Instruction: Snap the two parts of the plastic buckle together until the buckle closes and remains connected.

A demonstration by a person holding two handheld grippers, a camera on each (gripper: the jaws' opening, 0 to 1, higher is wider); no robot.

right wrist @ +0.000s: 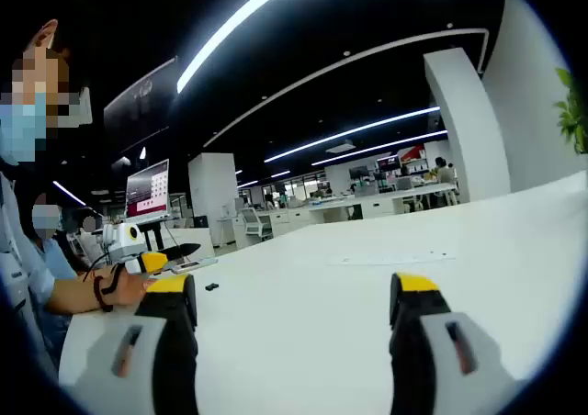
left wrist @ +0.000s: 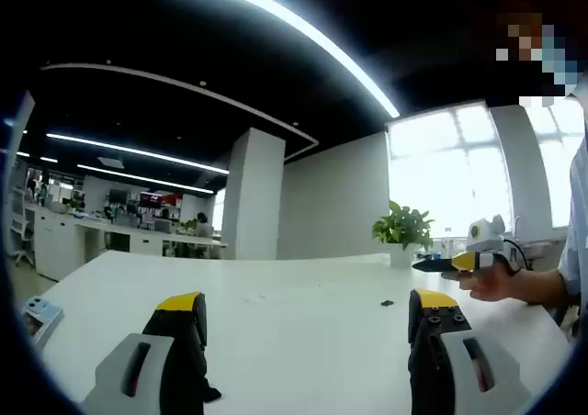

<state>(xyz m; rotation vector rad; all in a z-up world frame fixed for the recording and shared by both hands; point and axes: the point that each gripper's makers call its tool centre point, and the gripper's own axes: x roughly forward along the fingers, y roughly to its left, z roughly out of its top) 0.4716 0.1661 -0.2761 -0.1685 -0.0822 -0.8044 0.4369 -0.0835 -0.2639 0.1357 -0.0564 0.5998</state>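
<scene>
A small dark piece [left wrist: 387, 302] lies on the white table [left wrist: 294, 351], too small to tell which buckle part it is. It lies between the two grippers, apart from both. My left gripper [left wrist: 308, 307] hovers over the table, its yellow-tipped jaws wide apart with nothing between them. Facing it from the right, a hand holds the right gripper [left wrist: 444, 265] just above the table. From the right gripper view, the same dark piece [right wrist: 211, 287] lies far left. My right gripper [right wrist: 294, 291] is open and empty, and the left gripper [right wrist: 173, 252] shows past that piece.
A potted plant [left wrist: 402, 227] stands at the table's far edge. A small box [left wrist: 41, 316] lies at the left corner. A person's forearm [right wrist: 78, 291] rests on the table. A faint flat sheet [right wrist: 390, 259] lies mid-table. Office desks and a monitor [right wrist: 147, 190] stand behind.
</scene>
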